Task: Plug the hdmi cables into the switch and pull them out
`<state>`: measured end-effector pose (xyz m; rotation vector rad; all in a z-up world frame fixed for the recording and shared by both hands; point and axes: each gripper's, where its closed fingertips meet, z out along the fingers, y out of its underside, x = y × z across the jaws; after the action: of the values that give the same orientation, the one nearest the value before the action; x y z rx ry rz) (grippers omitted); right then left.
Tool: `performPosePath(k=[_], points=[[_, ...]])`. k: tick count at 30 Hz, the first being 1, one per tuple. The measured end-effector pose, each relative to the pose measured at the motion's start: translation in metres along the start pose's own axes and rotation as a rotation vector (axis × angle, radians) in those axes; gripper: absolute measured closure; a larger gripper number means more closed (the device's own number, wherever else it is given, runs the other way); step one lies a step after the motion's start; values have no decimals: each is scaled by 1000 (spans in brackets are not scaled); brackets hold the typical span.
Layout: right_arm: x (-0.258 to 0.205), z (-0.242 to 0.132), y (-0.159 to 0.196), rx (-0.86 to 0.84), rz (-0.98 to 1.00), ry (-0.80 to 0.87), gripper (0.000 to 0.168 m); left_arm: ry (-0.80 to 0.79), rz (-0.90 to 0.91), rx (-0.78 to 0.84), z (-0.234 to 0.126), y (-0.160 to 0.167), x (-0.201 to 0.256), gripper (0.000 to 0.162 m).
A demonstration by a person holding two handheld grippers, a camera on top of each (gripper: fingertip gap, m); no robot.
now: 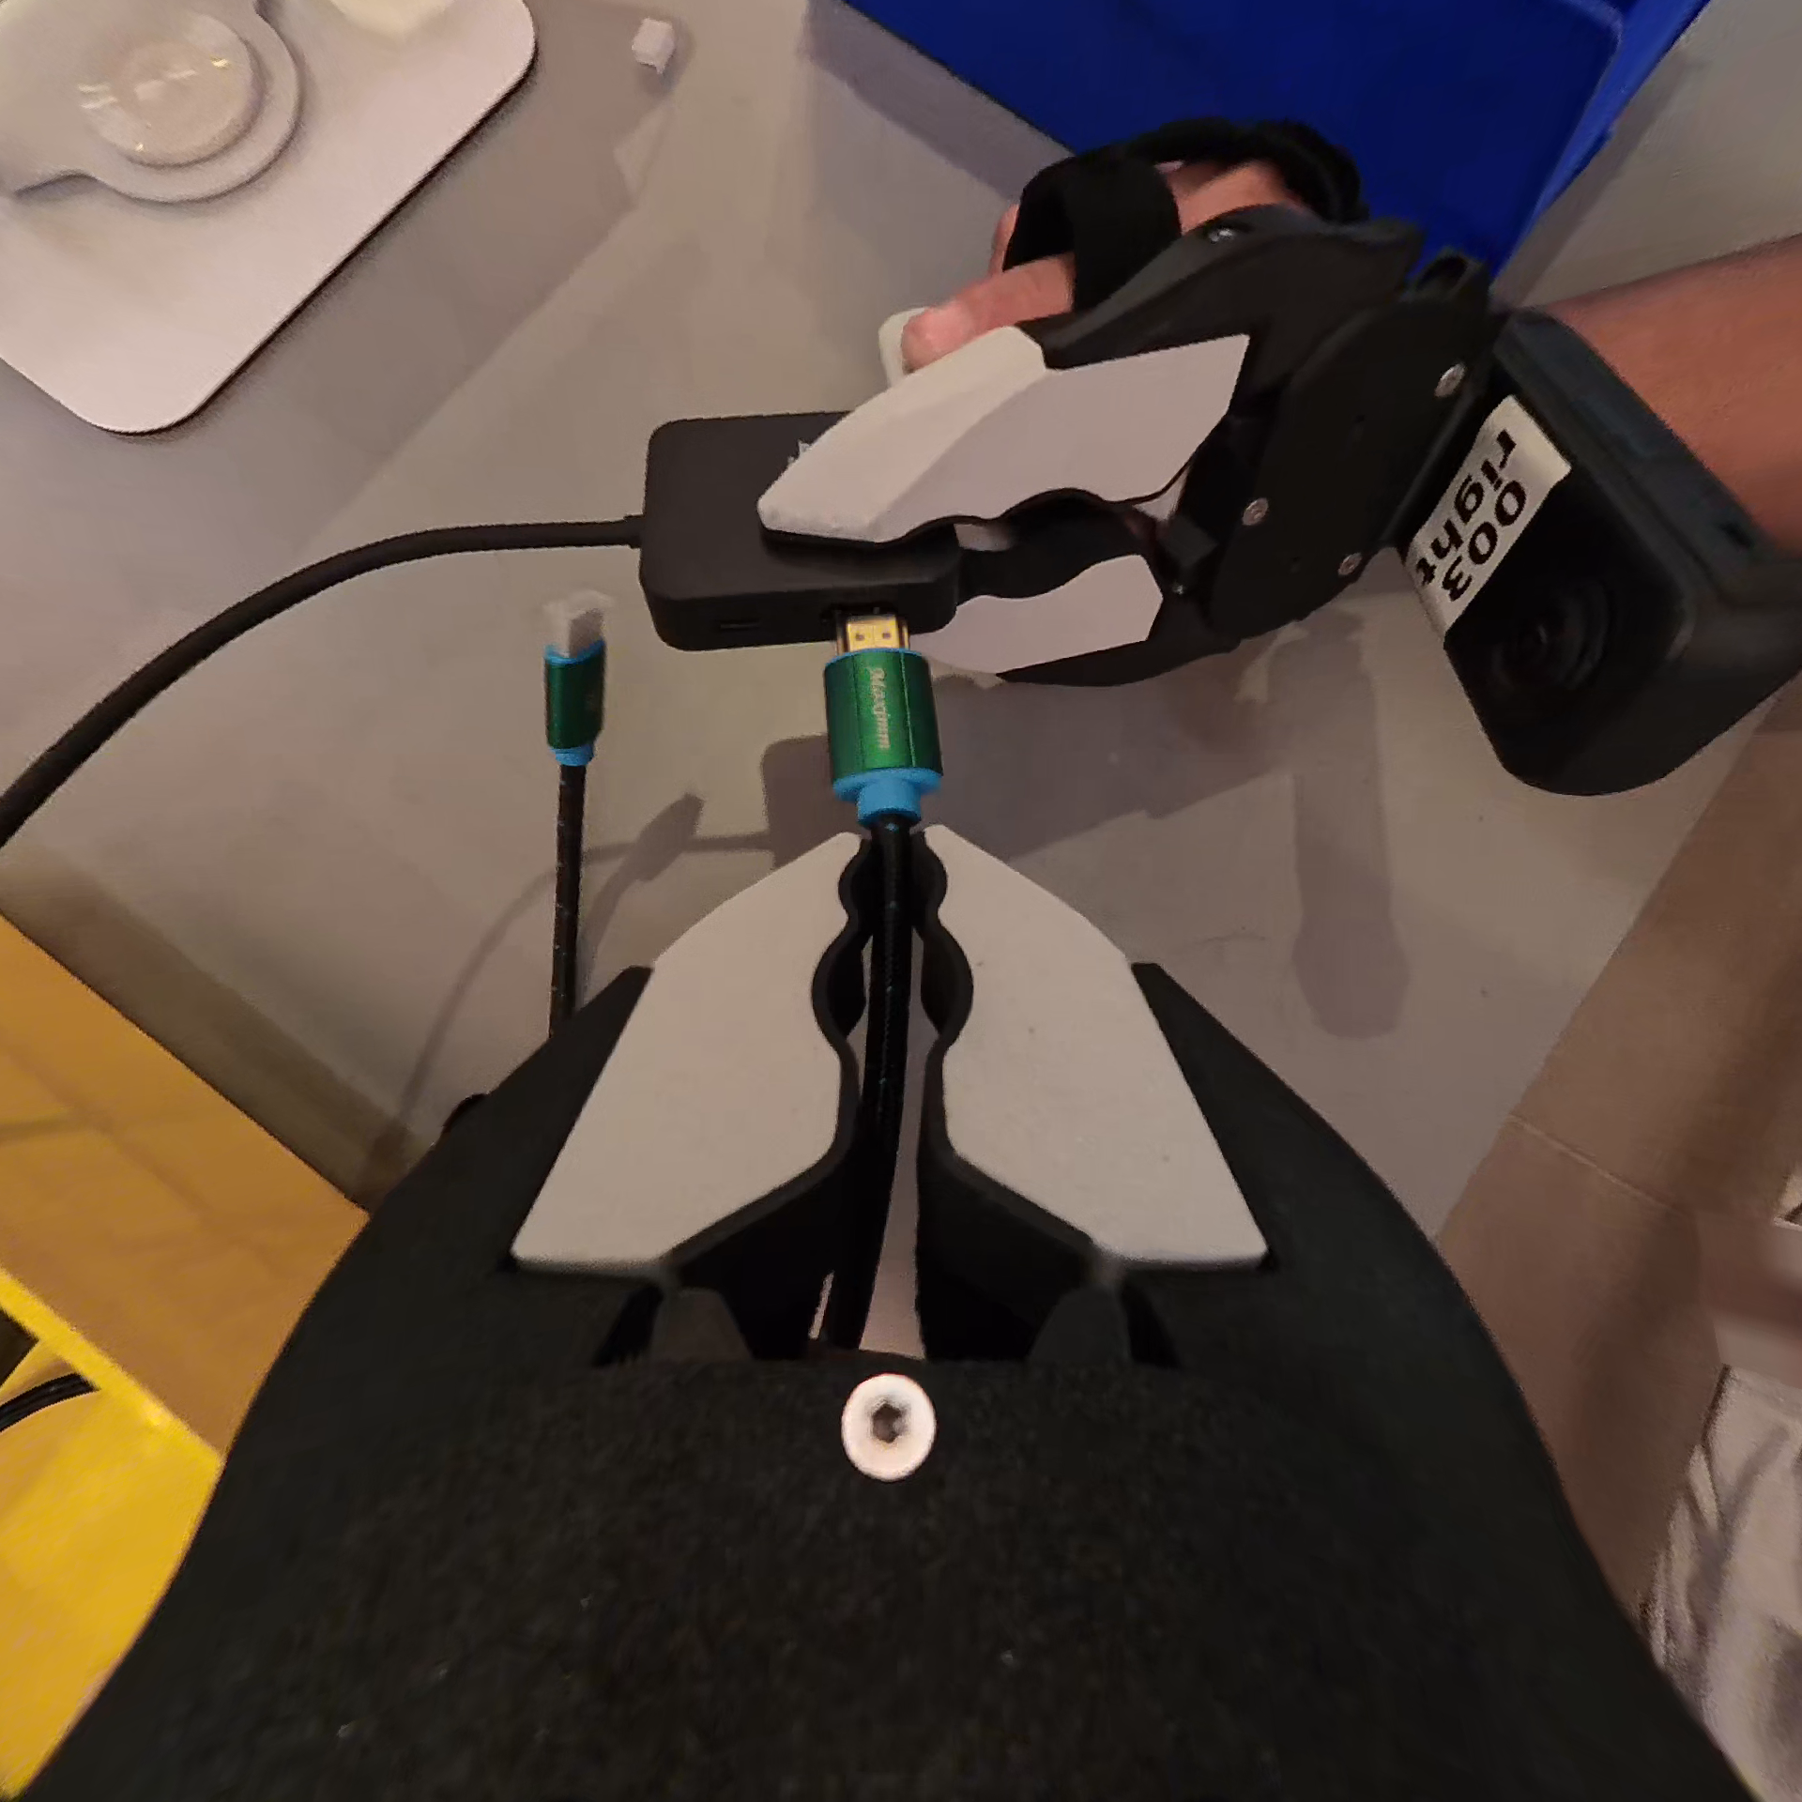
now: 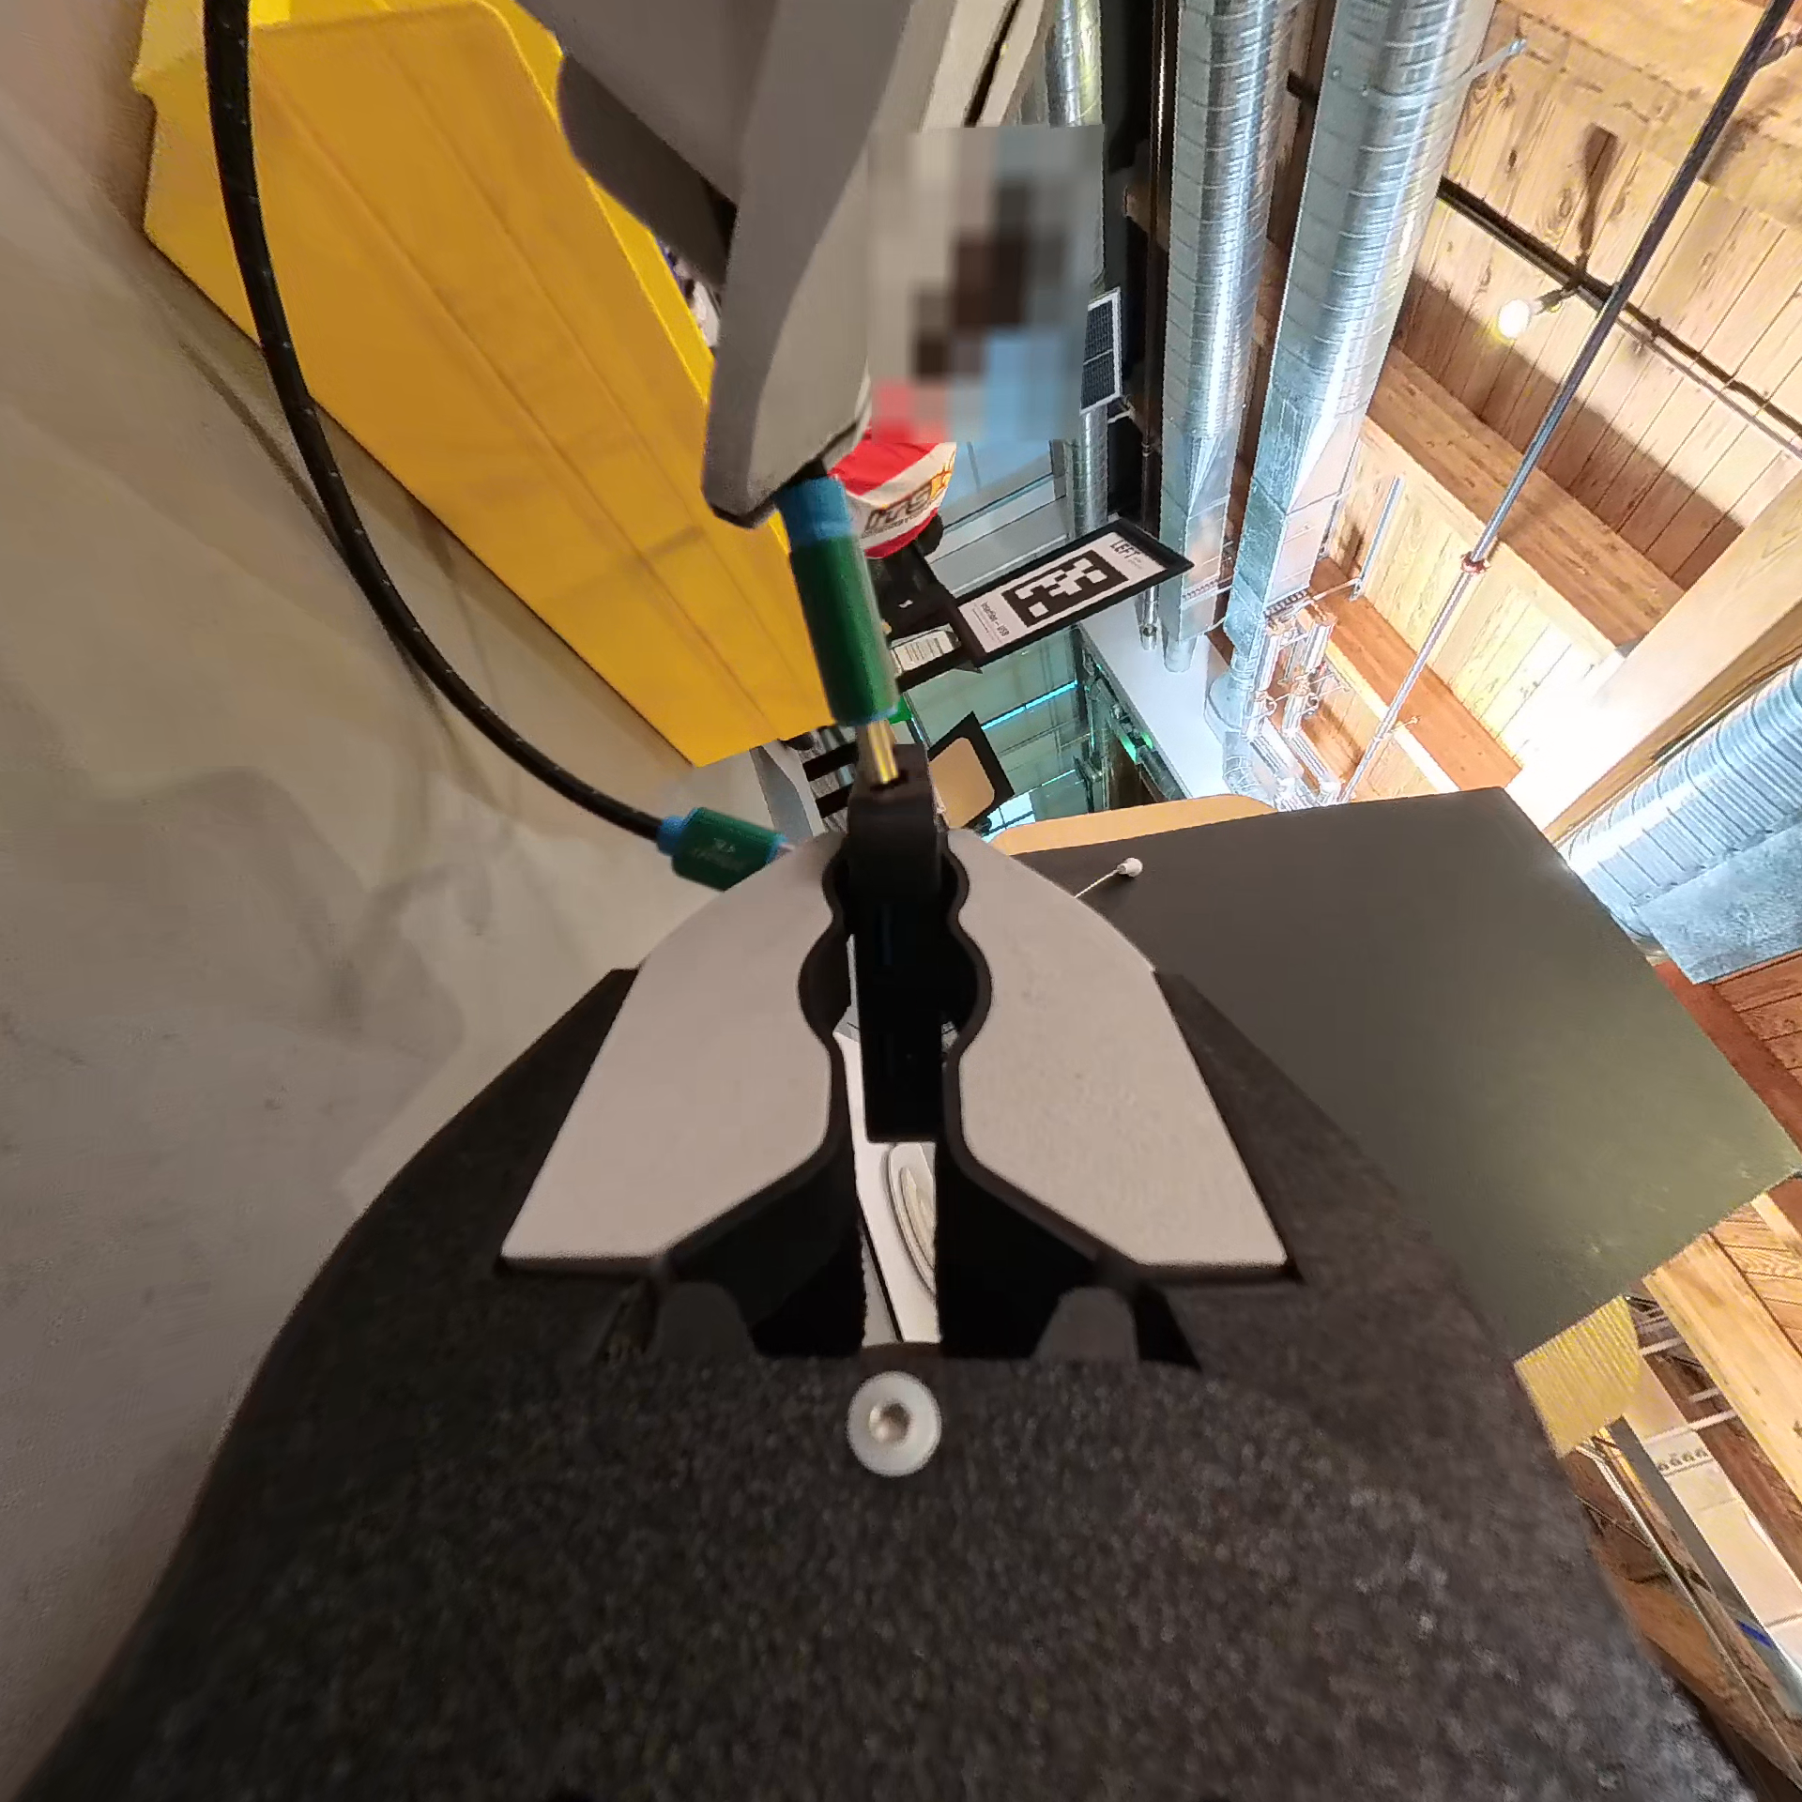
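Note:
My left gripper (image 1: 889, 841) is shut on the black braided cable just behind a green HDMI plug (image 1: 881, 729) with a blue collar. The plug's gold tip sits partly inside a port of the black switch (image 1: 722, 507). My right gripper (image 1: 839, 575) comes in from the right and is shut on the switch, holding it above the table. In the right wrist view my right gripper (image 2: 892, 858) clamps the switch (image 2: 892, 975) edge-on, and the green plug (image 2: 846, 624) enters it from above. A second green HDMI plug (image 1: 575, 683) lies loose on the table to the left, also in the right wrist view (image 2: 722, 846).
The switch's own black cable (image 1: 293, 605) runs off left. A white pad with a round dish (image 1: 224, 146) lies at the far left, a blue bin (image 1: 1316, 97) at the far right, a yellow bin (image 2: 468, 322) and cardboard box (image 1: 146, 1121) on the near left. There is about 6 cm between the tips of the two grippers.

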<state>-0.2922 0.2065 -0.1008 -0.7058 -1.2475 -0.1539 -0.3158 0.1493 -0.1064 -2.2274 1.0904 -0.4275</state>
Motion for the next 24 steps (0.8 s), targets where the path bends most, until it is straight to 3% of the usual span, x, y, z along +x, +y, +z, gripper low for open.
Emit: performPosePath(k=[21, 24], points=[[-8, 1, 2, -33, -48, -26, 155, -9, -34, 11, 5, 1, -8, 156], [-10, 0, 2, -50, 23, -59, 156, -38, 12, 25, 4, -1, -8, 156]])
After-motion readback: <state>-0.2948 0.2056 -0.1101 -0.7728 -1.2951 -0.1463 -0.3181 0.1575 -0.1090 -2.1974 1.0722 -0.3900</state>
